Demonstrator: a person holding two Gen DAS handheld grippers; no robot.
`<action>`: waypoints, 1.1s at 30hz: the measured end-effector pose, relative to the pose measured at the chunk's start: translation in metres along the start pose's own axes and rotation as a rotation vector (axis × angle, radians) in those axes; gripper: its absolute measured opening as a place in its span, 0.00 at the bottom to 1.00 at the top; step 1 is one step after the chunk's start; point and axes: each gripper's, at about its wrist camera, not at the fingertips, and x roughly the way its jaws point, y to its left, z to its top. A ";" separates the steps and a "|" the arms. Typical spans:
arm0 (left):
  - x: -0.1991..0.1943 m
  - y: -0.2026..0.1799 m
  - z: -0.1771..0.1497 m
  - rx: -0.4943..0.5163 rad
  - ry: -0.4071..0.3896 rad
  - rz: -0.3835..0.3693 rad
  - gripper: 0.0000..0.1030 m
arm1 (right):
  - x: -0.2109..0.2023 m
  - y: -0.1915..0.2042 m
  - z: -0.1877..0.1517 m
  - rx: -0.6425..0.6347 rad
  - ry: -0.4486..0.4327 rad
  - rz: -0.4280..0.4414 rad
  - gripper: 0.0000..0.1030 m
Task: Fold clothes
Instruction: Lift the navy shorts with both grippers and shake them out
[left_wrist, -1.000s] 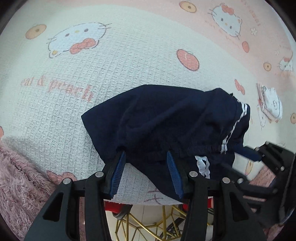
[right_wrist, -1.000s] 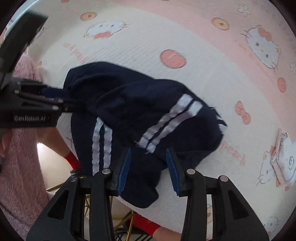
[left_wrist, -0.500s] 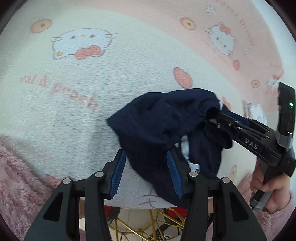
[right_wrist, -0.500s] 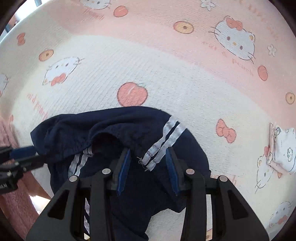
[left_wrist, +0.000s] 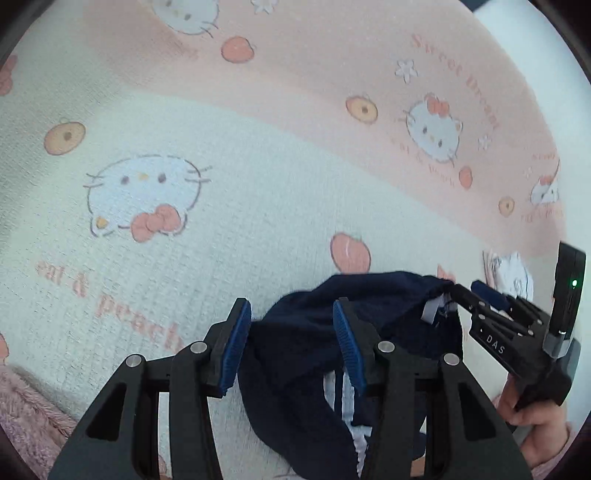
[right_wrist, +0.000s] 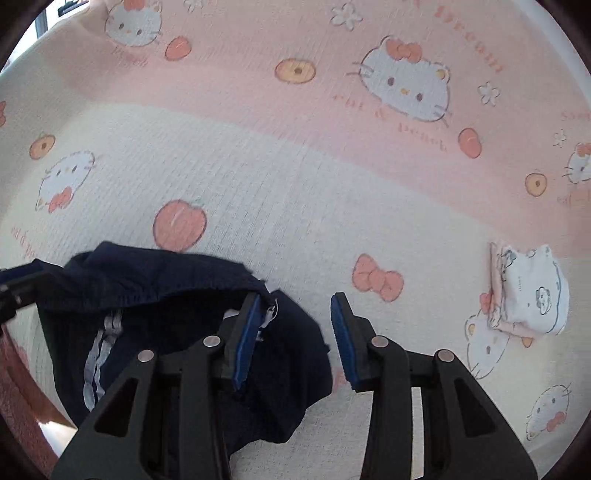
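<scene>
Pink-and-cream cat-print blanket (left_wrist: 258, 206) lies under our navy shorts (left_wrist: 306, 354), bunched at its near edge. Soft, light, floppy cloth; we judge the waistband best to pinch. Our left gripper (left_wrist: 291, 339) and right gripper (right_wrist: 293, 334) both stand apart, clamping nothing.

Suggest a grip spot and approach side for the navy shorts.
Probably the gathered waistband rim of the navy shorts, coming from above at its far edge. It stands raised and curved off the blanket, giving the jaws a thick hem; the rest lies crumpled.
</scene>
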 end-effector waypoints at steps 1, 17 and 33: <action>0.000 0.003 -0.001 -0.011 0.010 -0.035 0.47 | -0.002 -0.005 0.003 0.023 -0.013 0.001 0.39; 0.029 0.009 -0.028 0.001 0.101 0.149 0.47 | 0.042 0.027 -0.026 -0.179 0.124 0.099 0.39; 0.014 0.033 -0.062 -0.186 0.191 -0.106 0.47 | 0.000 0.005 -0.017 -0.103 0.102 0.278 0.27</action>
